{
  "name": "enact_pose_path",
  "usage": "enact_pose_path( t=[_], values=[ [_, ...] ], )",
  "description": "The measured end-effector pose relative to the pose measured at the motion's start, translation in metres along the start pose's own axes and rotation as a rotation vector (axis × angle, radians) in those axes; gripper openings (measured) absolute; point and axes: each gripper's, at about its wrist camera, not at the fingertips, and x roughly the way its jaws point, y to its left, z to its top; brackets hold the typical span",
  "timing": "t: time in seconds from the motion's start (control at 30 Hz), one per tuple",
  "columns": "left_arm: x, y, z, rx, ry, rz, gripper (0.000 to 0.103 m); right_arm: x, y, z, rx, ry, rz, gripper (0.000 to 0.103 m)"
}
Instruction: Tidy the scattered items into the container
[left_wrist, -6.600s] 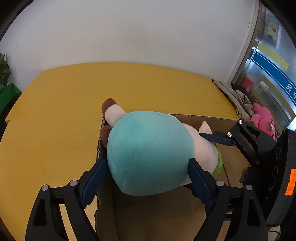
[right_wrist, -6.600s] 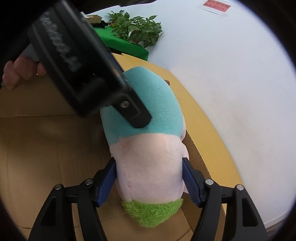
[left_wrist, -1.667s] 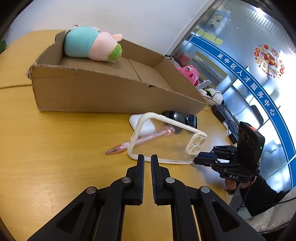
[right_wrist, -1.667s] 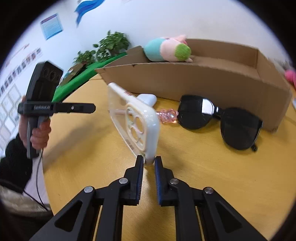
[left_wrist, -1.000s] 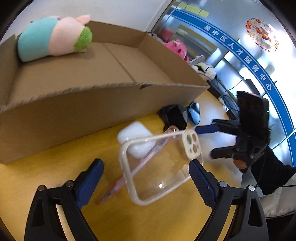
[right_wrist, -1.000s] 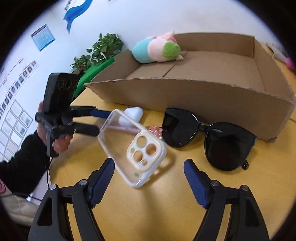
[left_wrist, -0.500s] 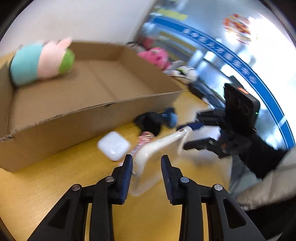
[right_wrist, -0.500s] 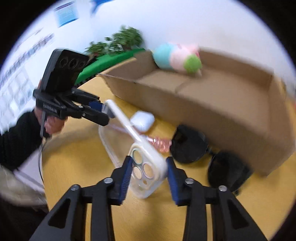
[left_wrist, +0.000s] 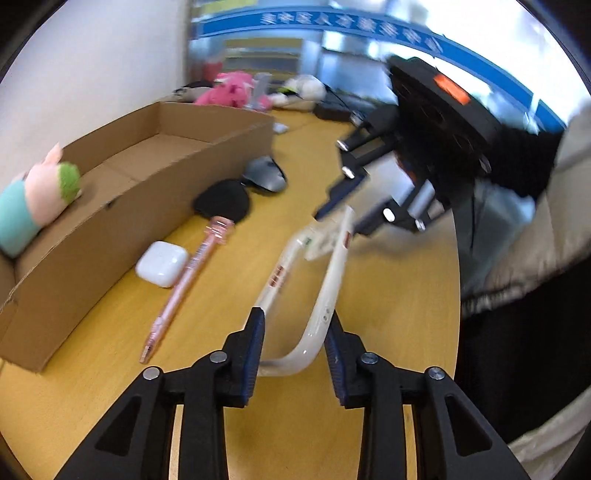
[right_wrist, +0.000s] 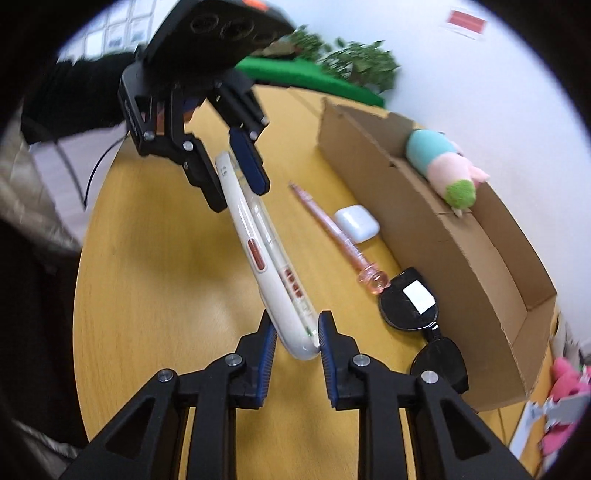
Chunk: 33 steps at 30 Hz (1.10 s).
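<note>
Yellow wooden tabletop (left_wrist: 388, 306) carries a long cardboard box (left_wrist: 122, 221) against the white wall, with a plush toy (left_wrist: 33, 199) lying at one end inside it, and an earbud case (left_wrist: 162, 263), pink pen (left_wrist: 184, 284) and black sunglasses (right_wrist: 421, 317) lying just outside its near wall. Both tools grasp a clear white-rimmed phone case (left_wrist: 325, 291) edge-up above the table: the left gripper (left_wrist: 293, 341) clamps one end, while the right gripper (right_wrist: 294, 341), jaws closing, pinches the other, though blur leaves it unclear how firmly.
</note>
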Motion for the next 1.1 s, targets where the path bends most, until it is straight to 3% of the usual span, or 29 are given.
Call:
enact_pose_path(
  t=[0.1,0.3,0.37,0.4,0.5,0.6,0.67,0.7,0.73,0.8,0.93,1.03,1.1],
  values=[
    [0.007,-0.013,-0.008,0.055,0.044,0.011,0.029,0.000,0.009,0.002,-0.040,0.019,0.015,0.030],
    [0.007,-0.022,-0.010,0.099,0.058,0.041,0.029,0.002,0.031,0.010,-0.154,0.043,0.059,0.030],
    [0.007,-0.027,-0.011,0.129,0.073,0.049,0.030,0.005,0.034,0.011,-0.186,0.081,0.087,0.021],
    [0.008,-0.029,-0.011,0.134,0.080,0.044,0.033,0.006,0.035,0.012,-0.193,0.097,0.094,0.014],
    [0.003,-0.028,-0.011,0.107,0.076,-0.010,0.037,0.006,0.038,0.012,-0.214,0.125,0.118,0.014],
    [-0.006,-0.031,-0.011,0.088,0.036,-0.038,0.060,0.013,0.048,0.008,-0.245,0.173,0.120,0.018],
    [-0.005,-0.032,-0.010,0.074,0.037,-0.056,0.060,0.014,0.053,0.004,-0.249,0.186,0.132,0.019],
    [-0.001,-0.032,-0.011,0.070,0.057,-0.057,0.056,0.012,0.052,0.004,-0.221,0.193,0.160,0.018],
    [0.004,-0.033,-0.013,0.072,0.082,-0.052,0.038,0.011,0.051,0.004,-0.203,0.197,0.175,0.019],
    [0.014,-0.035,-0.018,0.078,0.135,-0.054,0.022,0.008,0.051,0.003,-0.199,0.199,0.184,0.023],
    [0.019,-0.038,-0.020,0.079,0.155,-0.068,0.012,0.001,0.048,0.001,-0.178,0.203,0.209,0.026],
    [0.019,-0.038,-0.018,0.079,0.158,-0.059,0.009,0.004,0.048,0.001,-0.180,0.224,0.220,0.009],
    [0.018,-0.038,-0.018,0.077,0.163,-0.049,0.009,0.003,0.048,0.002,-0.179,0.225,0.224,0.008]
  ],
)
